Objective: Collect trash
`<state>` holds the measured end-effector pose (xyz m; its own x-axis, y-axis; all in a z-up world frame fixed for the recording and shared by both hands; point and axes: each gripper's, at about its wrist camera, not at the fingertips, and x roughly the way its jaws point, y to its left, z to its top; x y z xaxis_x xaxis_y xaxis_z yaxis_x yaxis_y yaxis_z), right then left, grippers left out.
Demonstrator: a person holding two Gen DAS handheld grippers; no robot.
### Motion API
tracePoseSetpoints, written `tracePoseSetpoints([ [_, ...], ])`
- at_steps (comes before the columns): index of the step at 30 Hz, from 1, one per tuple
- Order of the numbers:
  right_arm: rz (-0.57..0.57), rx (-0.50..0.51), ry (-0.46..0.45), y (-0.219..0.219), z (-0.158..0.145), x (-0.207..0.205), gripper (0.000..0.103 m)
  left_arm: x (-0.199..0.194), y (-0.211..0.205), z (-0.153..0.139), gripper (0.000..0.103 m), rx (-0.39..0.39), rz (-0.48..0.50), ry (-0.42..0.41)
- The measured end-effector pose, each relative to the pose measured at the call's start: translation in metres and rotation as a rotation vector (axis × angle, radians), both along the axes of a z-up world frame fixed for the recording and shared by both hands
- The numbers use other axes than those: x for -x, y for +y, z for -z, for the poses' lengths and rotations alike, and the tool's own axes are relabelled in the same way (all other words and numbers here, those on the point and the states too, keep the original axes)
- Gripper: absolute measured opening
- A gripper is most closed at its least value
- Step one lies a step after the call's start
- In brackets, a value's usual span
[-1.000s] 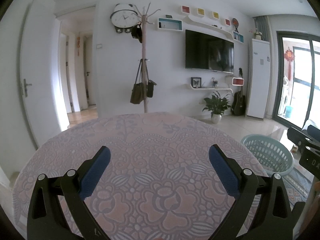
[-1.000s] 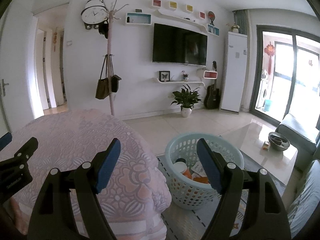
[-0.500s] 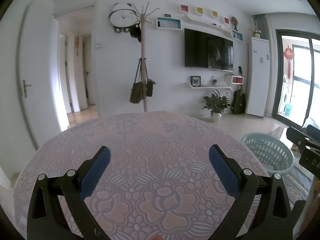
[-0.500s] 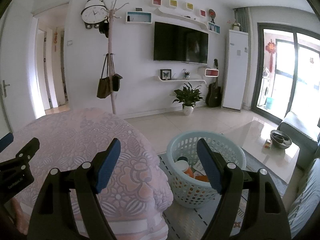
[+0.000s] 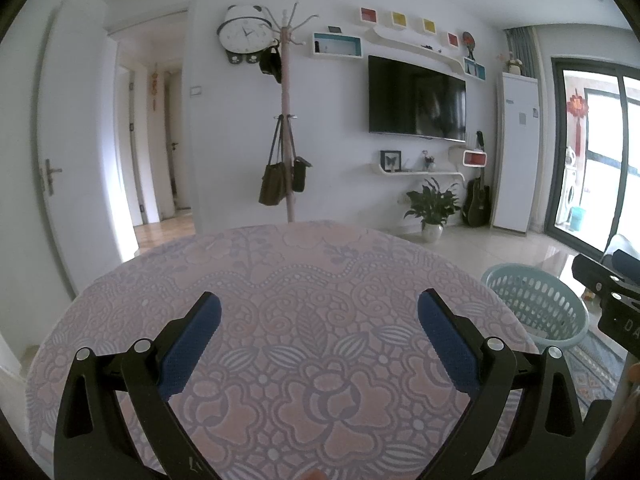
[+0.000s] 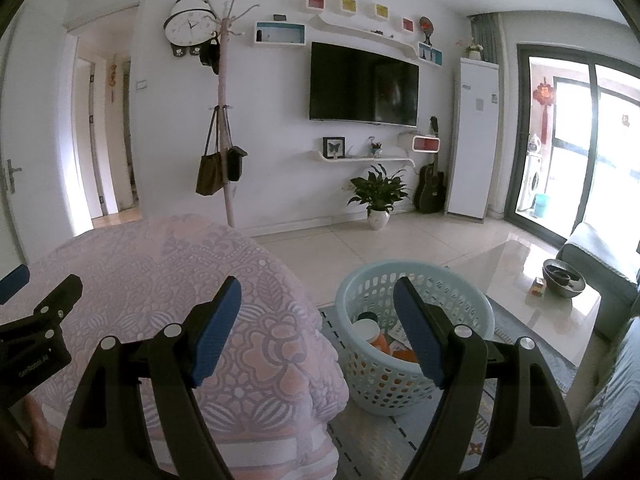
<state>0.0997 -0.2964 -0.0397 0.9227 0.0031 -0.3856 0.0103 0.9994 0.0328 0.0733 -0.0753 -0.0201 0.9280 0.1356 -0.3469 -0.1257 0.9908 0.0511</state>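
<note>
Tongs first: your left gripper [image 5: 318,340] hangs with its blue pads spread wide and nothing between them, over the round table [image 5: 280,280] in its pink floral cloth, while your right gripper [image 6: 318,334] is just as wide and bare, past the table's edge. From the right wrist view, the pale blue basket [image 6: 416,280] sits on the floor at about one o'clock, just beside the table, with trash [image 6: 370,330] lying inside it. Farther out at twelve o'clock stand the coat rack [image 6: 224,120] and wall television [image 6: 364,84].
</note>
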Motion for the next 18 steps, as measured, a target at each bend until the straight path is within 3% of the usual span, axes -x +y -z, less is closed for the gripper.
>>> tracePoseSetpoints([
  [18, 0.013, -0.016, -0.011, -0.0086, -0.0020, -0.0007, 0.075, -0.0004, 0.0004, -0.0024, 0.095, -0.001, 0.000, 0.002],
])
